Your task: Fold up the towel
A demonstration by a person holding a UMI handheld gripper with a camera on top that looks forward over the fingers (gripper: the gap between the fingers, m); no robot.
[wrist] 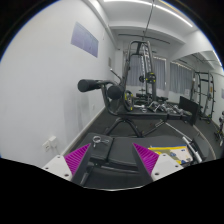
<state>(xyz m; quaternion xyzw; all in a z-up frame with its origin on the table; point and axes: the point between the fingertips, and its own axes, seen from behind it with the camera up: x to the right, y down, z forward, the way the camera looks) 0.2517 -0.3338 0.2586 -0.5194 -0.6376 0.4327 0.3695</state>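
Note:
My gripper [113, 162] is open, its two magenta pads [78, 158] spread wide apart. Between and just ahead of the fingers lies a dark grey flat surface [112, 152] with a few crease lines; I cannot tell whether it is the towel or a padded bench. A small metal ring [97, 143] sits on it near the left finger. The fingers do not press on anything.
This is a gym room. A black handlebar on a stand [100, 87] rises just beyond the fingers. A weight machine [146, 70] stands at the back and a rack [201, 95] to the right. A yellow-and-black item [166, 150] lies by the right finger. A white wall [45, 90] runs along the left.

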